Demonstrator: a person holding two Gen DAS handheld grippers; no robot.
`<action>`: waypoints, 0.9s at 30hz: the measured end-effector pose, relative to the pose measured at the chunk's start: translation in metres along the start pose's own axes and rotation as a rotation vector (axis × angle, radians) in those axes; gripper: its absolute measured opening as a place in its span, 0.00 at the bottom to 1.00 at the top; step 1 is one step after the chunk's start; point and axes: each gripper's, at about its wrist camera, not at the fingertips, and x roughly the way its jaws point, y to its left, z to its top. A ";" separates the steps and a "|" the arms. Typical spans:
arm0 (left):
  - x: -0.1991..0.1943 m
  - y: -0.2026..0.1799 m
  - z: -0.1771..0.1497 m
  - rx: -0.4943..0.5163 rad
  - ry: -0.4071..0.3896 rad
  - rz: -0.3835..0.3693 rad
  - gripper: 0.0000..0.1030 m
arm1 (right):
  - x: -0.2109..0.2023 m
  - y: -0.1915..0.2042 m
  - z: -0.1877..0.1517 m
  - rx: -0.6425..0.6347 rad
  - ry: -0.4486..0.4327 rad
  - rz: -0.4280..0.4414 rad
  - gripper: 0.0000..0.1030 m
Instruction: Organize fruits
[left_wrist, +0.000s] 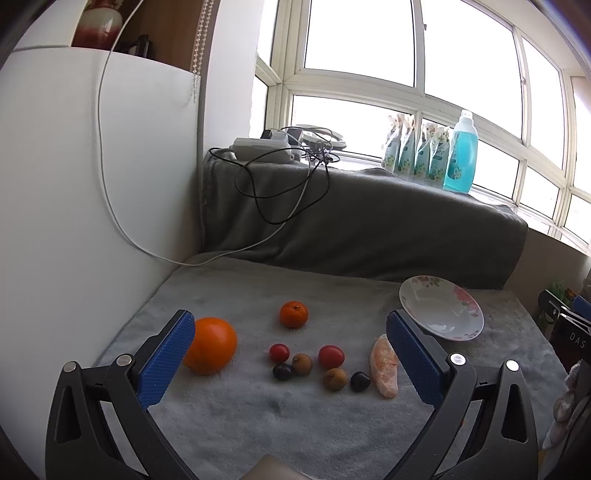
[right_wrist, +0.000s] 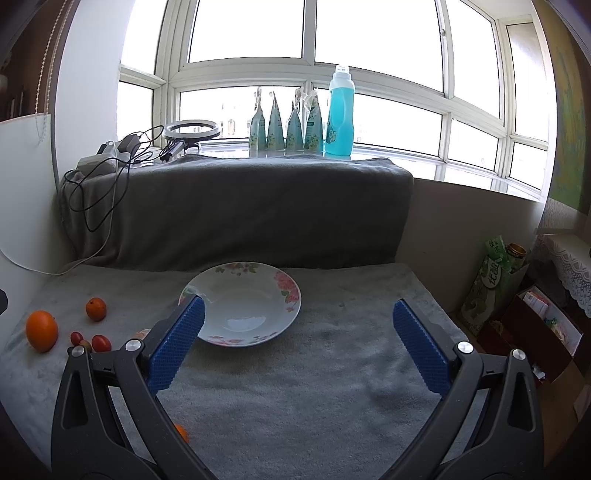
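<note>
The left gripper (left_wrist: 291, 354) hovers with fingers spread, empty, over scattered fruit; the right gripper (right_wrist: 295, 339), likewise spread and empty, faces the plate (right_wrist: 258, 277).

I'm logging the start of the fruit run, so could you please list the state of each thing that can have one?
Left gripper: open, holding nothing.
Right gripper: open, holding nothing.
Plate: empty, upright on the towel.
Large orange: loose on the towel, not on the plate.
Small orange: loose on the towel.
Peeled segment: lying beside the plate.
Blue bottle: upright, capped.
</note>
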 end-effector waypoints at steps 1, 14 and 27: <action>0.000 0.000 0.000 0.000 0.000 -0.001 1.00 | 0.000 0.000 0.000 0.000 -0.001 0.000 1.00; -0.001 0.001 -0.001 0.002 0.001 -0.006 1.00 | -0.001 0.000 -0.001 0.003 0.002 0.002 1.00; -0.001 -0.003 -0.003 0.003 0.004 -0.009 1.00 | -0.001 0.001 -0.002 0.002 0.003 0.002 1.00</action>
